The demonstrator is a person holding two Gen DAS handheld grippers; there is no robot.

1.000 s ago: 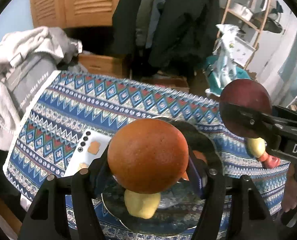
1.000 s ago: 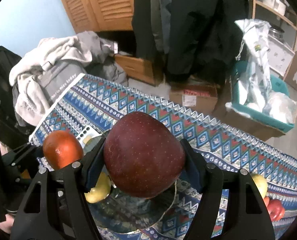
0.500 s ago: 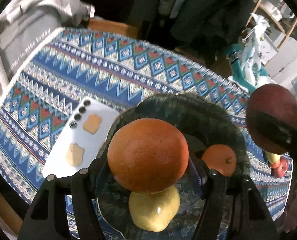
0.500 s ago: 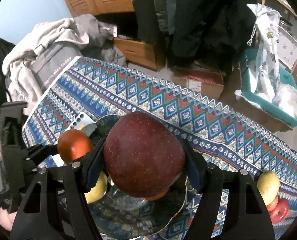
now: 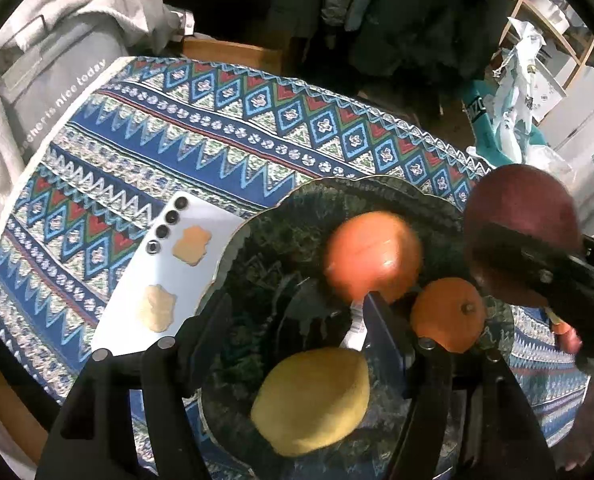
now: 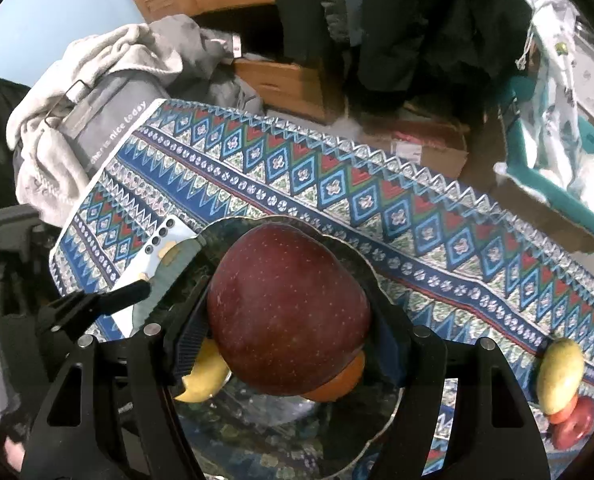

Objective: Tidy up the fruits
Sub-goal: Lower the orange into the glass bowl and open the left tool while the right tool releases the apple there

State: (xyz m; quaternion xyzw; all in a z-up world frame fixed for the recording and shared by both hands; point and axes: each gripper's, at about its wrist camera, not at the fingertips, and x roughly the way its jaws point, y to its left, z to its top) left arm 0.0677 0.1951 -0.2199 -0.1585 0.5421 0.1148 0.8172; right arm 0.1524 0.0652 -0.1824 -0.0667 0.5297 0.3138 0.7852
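A dark green glass plate (image 5: 265,216) sits on the patterned tablecloth (image 5: 217,128). In it lie a yellow lemon (image 5: 313,400), a small orange (image 5: 447,314) and a bigger orange (image 5: 373,256), which looks blurred just beyond my left fingertips. My left gripper (image 5: 293,332) hangs over the plate, open, with nothing between its pads. My right gripper (image 6: 287,320) is shut on a dark red apple (image 6: 289,300) and holds it above the plate rim (image 6: 233,222). That apple (image 5: 521,232) also shows at the right edge of the left wrist view.
A white phone (image 5: 169,272) lies face down against the plate's left rim. A yellow fruit (image 6: 559,374) and red apples (image 6: 577,420) rest at the cloth's right end. Grey clothes (image 5: 49,64) are piled past the left edge, with cardboard boxes (image 6: 429,144) behind the table.
The big orange has left my left gripper's jaws and now lies on the plate. Both grippers have sunk closer to the plate, the right one still carrying the apple.
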